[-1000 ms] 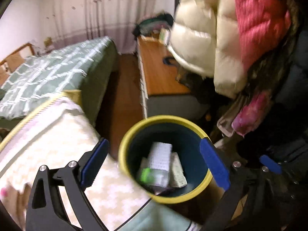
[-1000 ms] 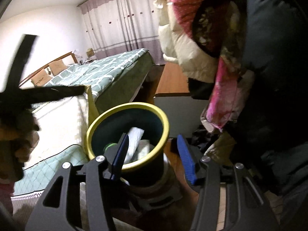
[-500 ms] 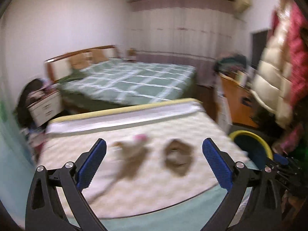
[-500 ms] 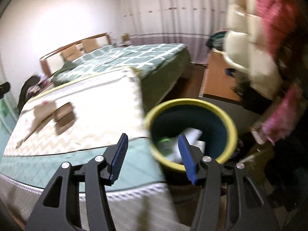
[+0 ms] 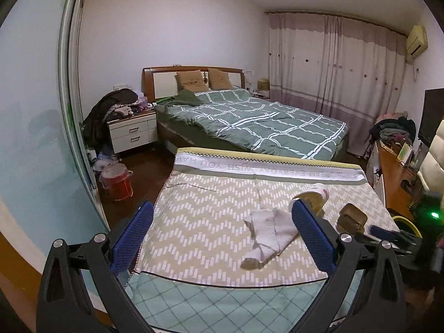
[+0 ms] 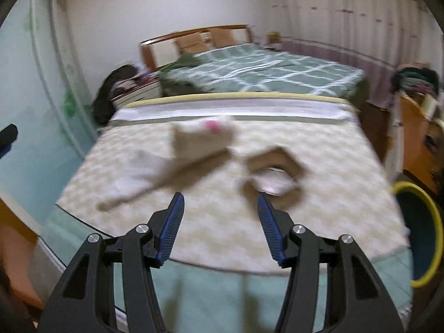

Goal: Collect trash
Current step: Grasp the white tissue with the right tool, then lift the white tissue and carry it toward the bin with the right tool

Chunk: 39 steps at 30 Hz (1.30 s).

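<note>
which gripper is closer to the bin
Right. The bin sits just beside the right gripper; the left gripper sees only its rim, beyond the right one.

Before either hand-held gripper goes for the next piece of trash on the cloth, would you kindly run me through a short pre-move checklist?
1. Left hand-held gripper open and empty: ok.
2. Right hand-held gripper open and empty: ok.
3. Trash left on the cloth: ok; a crumpled tissue, a brown box and a wrapper lie there.
4. Tissue clear of other items: not ok; the left finger hides its far edge.
5. Bin within view: ok, at the right edge of the right wrist view.
6. Right wrist view sharp enough to aim: not ok, blurred.
</note>
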Tool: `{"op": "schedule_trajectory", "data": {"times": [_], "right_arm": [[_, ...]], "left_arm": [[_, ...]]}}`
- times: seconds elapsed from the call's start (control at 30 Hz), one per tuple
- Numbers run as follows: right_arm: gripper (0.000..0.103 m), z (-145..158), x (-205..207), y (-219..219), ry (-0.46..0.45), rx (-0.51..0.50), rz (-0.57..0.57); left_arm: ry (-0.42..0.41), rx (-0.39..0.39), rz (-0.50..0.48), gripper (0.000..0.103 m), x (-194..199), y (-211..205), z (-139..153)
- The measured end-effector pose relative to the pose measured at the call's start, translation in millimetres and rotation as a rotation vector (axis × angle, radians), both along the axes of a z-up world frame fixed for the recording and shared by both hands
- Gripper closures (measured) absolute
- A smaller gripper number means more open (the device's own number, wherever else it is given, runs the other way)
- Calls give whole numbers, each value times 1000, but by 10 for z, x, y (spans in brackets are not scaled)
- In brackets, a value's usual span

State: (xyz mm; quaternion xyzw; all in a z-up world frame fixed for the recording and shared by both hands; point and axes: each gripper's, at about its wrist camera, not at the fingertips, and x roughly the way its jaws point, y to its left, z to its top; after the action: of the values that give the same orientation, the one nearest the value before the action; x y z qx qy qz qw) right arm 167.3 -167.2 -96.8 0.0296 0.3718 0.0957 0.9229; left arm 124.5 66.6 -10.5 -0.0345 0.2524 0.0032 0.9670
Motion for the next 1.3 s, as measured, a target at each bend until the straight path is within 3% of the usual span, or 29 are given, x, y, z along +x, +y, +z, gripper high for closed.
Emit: {"op": "schedule_trajectory", "data": {"times": [0.27,0.43,0.6,0.7,0.77,0.83,0.9,1.07,1.3], "right_arm": [[50,-291,542,868,95,-64,104],[40,-496,840,1070,165,-115,113],[35,-572,847,1202,143,-176,128],[42,-572,816,1208,132,-188,139],[55,-557,782,1191,127,-194,139],[79,-534,736,1133,128,-193,136],[90,-514,677,1044,144,-159,136],[92,-412,482,714,166,-21,151],[92,-129,-15,244,107,70,150]], "left_arm": [[-1,-3,-14,5,23,13,-37],[1,-10,-3,5,34,98,-81],[11,-26,5,5,54,142,-133],[13,-30,4,5,27,132,-155],[13,-29,5,5,18,132,-163],[13,-32,5,5,21,145,-160],[13,-36,6,5,15,141,-172],[19,-34,-2,5,29,115,-190],[31,-26,-18,5,82,28,-171]]}}
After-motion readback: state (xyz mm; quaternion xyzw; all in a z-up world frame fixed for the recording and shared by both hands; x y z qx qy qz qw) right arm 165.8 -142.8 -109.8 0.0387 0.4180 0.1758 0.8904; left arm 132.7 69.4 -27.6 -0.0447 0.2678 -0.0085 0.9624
